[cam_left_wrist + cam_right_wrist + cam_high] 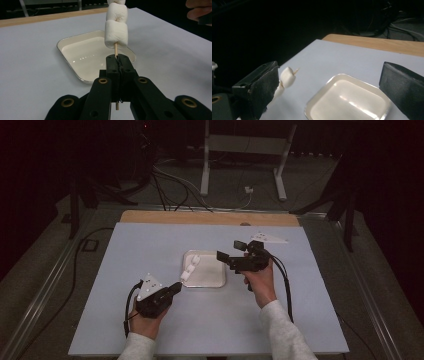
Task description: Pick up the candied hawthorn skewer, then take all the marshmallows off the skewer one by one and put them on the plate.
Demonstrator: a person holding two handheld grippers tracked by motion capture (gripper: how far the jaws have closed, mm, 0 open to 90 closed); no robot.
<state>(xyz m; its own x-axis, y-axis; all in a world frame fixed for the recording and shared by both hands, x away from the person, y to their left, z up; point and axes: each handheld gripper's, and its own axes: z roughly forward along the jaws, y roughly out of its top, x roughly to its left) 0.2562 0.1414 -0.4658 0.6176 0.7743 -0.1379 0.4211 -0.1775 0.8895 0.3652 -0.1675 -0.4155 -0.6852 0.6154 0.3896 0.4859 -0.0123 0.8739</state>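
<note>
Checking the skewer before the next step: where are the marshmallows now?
High view: the marshmallows sit on a skewer clamped in the left tool, above the white tray's left edge.

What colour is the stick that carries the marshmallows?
The stick is pale tan, like bare wood. The left gripper view shows it best.

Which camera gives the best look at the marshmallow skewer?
The left gripper view: marshmallow skewer stands close and sharp, stick pinched in the left tool. High view shows it small over the tray; right gripper view shows its tip, partly hidden.

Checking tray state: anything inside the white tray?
The white tray looks bare and glossy. The marshmallows on the skewer, with the left gripper, hide part of its floor.
</note>
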